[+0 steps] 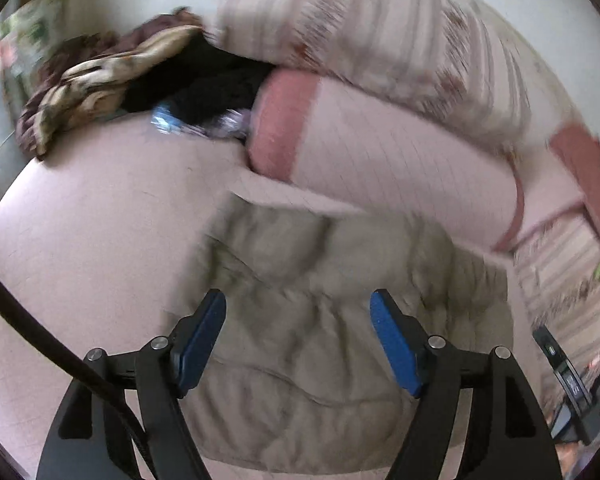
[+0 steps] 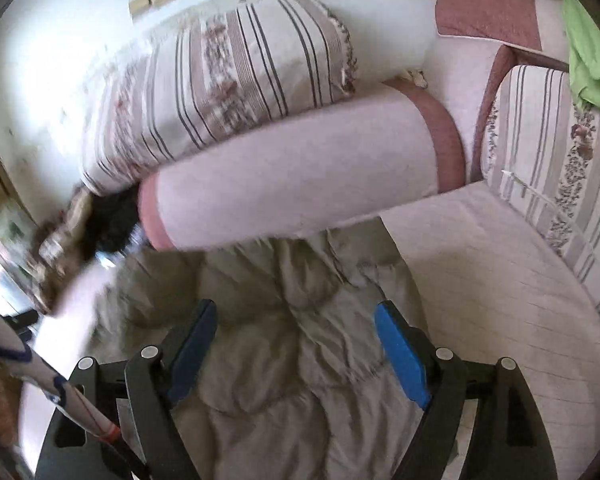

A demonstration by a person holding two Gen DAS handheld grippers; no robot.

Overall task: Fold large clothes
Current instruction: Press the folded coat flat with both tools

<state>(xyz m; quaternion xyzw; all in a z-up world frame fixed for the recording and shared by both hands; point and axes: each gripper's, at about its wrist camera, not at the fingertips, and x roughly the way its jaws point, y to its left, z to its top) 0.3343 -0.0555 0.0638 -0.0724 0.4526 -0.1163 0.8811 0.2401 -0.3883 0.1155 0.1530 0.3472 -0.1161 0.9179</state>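
A large grey-beige quilted jacket (image 1: 320, 320) lies bunched on a pale pink bed sheet (image 1: 92, 220). It also shows in the right wrist view (image 2: 292, 340), crumpled, with its far end against a long bolster. My left gripper (image 1: 298, 304) is open and empty, its blue pads hovering just above the jacket. My right gripper (image 2: 296, 314) is open and empty, also above the jacket. The left wrist view is motion-blurred.
A long pale pink bolster (image 2: 292, 188) with rose ends lies behind the jacket, also in the left wrist view (image 1: 380, 152). Striped floral pillows (image 2: 228, 76) lean against the wall. A brown patterned blanket (image 1: 84, 84) and black cloth (image 1: 204, 80) sit far left. Green cloth (image 2: 588, 52) lies at right.
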